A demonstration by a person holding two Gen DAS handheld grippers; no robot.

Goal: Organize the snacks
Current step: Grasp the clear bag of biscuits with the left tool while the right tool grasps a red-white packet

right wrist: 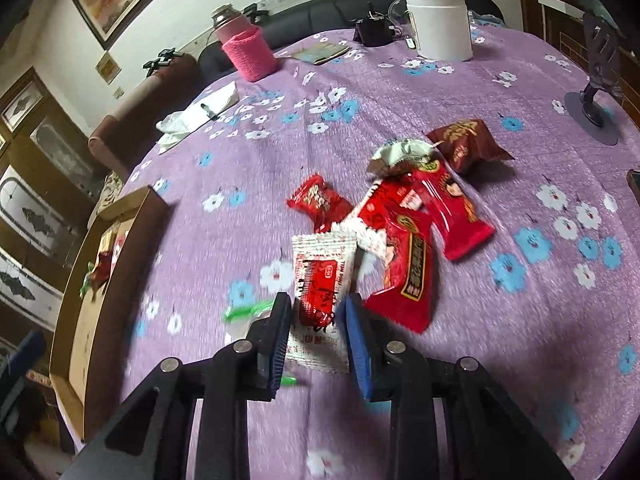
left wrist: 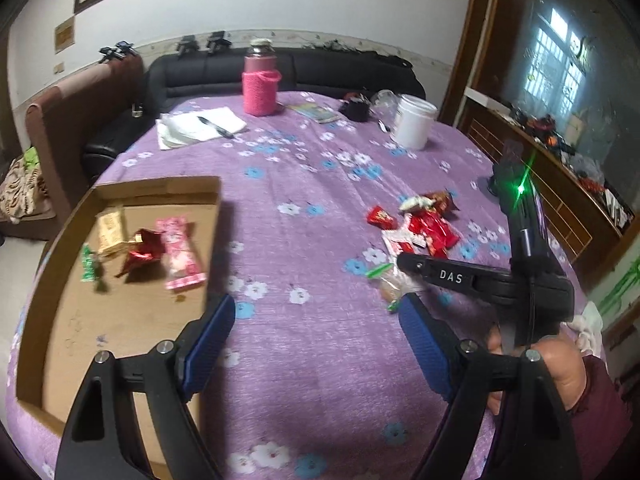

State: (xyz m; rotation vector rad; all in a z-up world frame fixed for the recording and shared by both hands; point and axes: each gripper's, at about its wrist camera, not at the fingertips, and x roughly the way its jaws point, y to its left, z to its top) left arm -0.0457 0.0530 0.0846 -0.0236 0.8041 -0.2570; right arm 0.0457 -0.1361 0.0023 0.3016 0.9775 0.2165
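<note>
A shallow cardboard box (left wrist: pixel 160 192) at the left holds a pink packet (left wrist: pixel 180 256), a red foil snack (left wrist: pixel 140 252), a green candy (left wrist: pixel 90 266) and a beige packet (left wrist: pixel 110 230). My left gripper (left wrist: pixel 320 328) hangs open and empty over the purple cloth, beside the box. Loose red packets (right wrist: pixel 404 248) are heaped to the right. My right gripper (right wrist: pixel 318 312) is low over that heap, its jaws a narrow gap apart. A white-and-red sachet (right wrist: pixel 324 264) lies flat and uncrumpled in the gap. A clear snack with green ends (left wrist: pixel 394 284) lies under that gripper.
A flask in a pink knitted sleeve (left wrist: pixel 260 84), a white jar (left wrist: pixel 414 120) and a notepad with a pen (left wrist: pixel 204 126) stand at the far side. A dark phone stand (right wrist: pixel 596 96) is at the right edge. A hand (left wrist: pixel 552 364) holds the right gripper.
</note>
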